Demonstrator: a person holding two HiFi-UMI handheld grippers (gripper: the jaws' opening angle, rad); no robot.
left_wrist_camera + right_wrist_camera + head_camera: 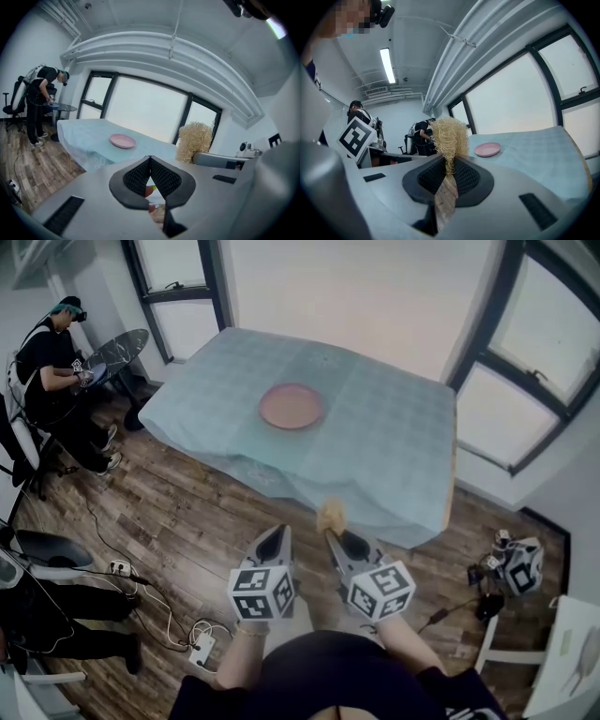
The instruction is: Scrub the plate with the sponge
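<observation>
A pink plate [292,406] lies near the middle of a table covered with a light blue cloth [394,437]. Both grippers hang over the wooden floor, short of the table's near edge. My right gripper [331,534] is shut on a straw-coloured fibrous sponge [330,516], which sticks up from its jaws. In the right gripper view the sponge [450,138] rises above the gripper [450,161], left of the plate [487,149]. My left gripper [280,533] is shut with nothing in it. Its own view shows the gripper [150,158], the plate [123,140] ahead and the sponge [193,139] to the right.
A person [56,362] sits at a small round table [117,351] at the far left. Cables and a power strip [202,645] lie on the floor at the lower left. A marker-cube device [521,564] rests on the floor at right. Windows line the far wall.
</observation>
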